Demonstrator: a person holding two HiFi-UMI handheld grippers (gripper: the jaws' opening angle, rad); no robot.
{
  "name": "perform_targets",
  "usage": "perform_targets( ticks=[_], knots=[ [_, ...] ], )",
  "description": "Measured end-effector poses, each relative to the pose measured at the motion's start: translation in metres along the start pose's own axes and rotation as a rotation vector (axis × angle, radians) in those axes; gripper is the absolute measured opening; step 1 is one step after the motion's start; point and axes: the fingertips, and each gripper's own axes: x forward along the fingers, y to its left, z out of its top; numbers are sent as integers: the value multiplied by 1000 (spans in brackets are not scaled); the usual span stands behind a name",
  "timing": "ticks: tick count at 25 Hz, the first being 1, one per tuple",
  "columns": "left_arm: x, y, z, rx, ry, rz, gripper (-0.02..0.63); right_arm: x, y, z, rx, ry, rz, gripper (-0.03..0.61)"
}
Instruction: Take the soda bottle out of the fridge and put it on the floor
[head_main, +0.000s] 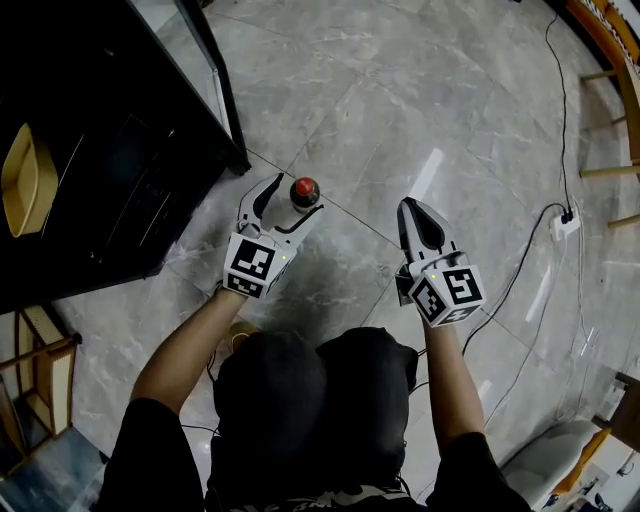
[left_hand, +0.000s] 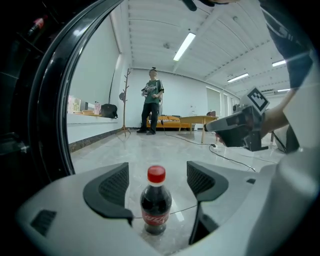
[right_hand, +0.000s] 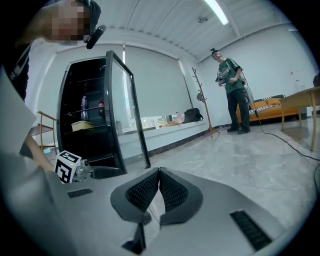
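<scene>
Progress reads as all but finished. Nearest, the left claw (head_main: 296, 197) stands wide open and grips nothing: in its own view both ribbed pads (left_hand: 114, 186) have bare floor showing between them and the bottle (left_hand: 156, 202). The bottle appears in the middle of that gap, upright, red cap on top and its base down on the floor (head_main: 400, 120). From overhead, the cap sits between the two jaws. I cannot tell whether the bottle is truly between the tips or slightly beyond and below them, but neither pad touches it. The right claw (right_hand: 159, 172) hangs off to the right, well apart from the bottle, with its jaws pressed together and nothing in them. Farther off on the left, the fridge (right_hand: 85, 125) is dark, its glass door (right_hand: 131, 115) swung open and a few other items on its shelves. So the bottle is out of the fridge and set down, and the put-down seems done. I judge that all that is left is to draw the left claw away without knocking the bottle over. The open door is no part of the task as worded.
</scene>
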Motion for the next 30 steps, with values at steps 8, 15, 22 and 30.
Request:
perform_targets(
  ticks=[8, 15, 22, 30],
  knots=[
    [-43, 6, 116, -8, 6, 11, 354, -27, 45, 100, 43, 37, -1, 25],
    [-100, 4, 253, -11, 13, 45, 354, -75, 90, 229, 61, 57, -16, 25],
    [-155, -14, 379, -18, 11, 1, 354, -118, 125, 345, 107, 50, -56, 25],
    [-217, -56, 472, -84, 19, -60, 351, -165, 176, 436, 144, 24, -88, 25]
  ],
)
